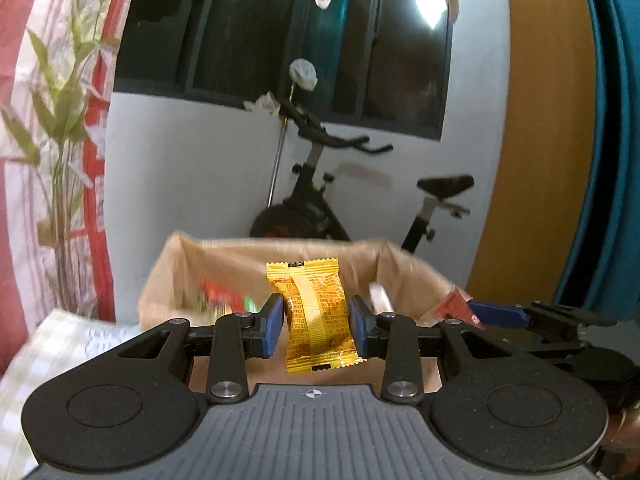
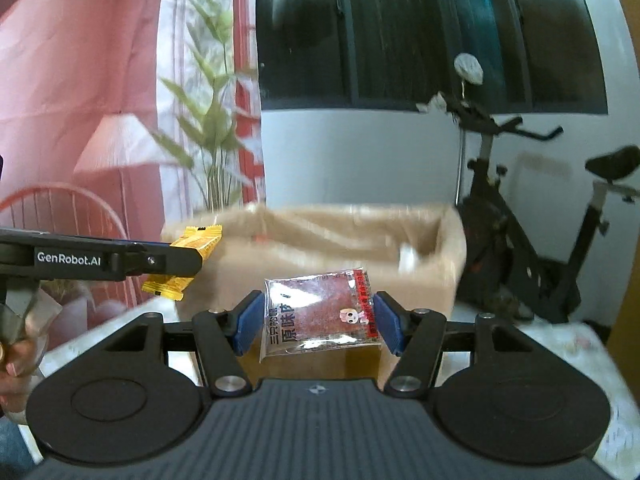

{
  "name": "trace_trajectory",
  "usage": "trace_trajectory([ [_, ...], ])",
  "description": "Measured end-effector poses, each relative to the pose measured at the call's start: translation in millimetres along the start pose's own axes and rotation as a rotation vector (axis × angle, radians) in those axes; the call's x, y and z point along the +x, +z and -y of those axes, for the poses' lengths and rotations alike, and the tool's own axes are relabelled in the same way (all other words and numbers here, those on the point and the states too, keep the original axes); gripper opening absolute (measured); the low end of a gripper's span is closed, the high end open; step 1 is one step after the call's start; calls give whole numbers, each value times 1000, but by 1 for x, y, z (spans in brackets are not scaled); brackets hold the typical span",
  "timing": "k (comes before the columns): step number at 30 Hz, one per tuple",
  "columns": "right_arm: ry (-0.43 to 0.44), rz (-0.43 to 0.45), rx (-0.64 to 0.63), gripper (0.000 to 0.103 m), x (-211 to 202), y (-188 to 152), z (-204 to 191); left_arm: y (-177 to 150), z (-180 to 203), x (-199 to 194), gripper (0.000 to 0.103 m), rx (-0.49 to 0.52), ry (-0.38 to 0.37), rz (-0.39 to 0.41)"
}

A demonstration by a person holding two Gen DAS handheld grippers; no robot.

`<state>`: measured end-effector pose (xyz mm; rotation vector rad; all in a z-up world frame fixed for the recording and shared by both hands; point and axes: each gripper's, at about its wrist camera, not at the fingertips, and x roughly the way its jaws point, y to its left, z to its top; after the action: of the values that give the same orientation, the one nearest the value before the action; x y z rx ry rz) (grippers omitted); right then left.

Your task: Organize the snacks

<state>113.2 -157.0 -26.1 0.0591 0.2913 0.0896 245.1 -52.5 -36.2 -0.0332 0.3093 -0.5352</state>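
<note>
Left tool [image 1: 317,326] pinches a yellow packet [image 1: 316,316], right tool [image 2: 319,322] a clear snack bag [image 2: 320,314], before the cardboard box [image 2: 340,236].

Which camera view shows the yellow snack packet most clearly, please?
The left wrist view: the yellow snack packet hangs centred and sharp, upright, pinched at its sides in the left gripper. The right wrist view shows it only edge-on at the left, its middle hidden behind that gripper.
</note>
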Motion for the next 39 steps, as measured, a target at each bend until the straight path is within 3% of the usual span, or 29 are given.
trace_trajectory([
  [4,-1,23,-32,62,27,30,8,20,-7,31,37,-13,-7,-14],
  [9,-1,-48,-55,62,77,49,20,24,-14,64,37,-32,5,-82],
  [15,-16,-142,-44,62,116,52,31,19,-19,89,37,-22,20,-142],
  [22,-27,-209,7,62,127,47,40,9,-27,93,38,-18,24,-190],
  [25,-35,-225,16,64,128,46,43,10,-30,91,48,-14,32,-194],
  [33,-48,-238,40,77,121,49,44,22,-28,73,86,-4,47,-169],
  [39,-61,-230,61,85,108,55,44,31,-29,51,94,-3,68,-149],
])
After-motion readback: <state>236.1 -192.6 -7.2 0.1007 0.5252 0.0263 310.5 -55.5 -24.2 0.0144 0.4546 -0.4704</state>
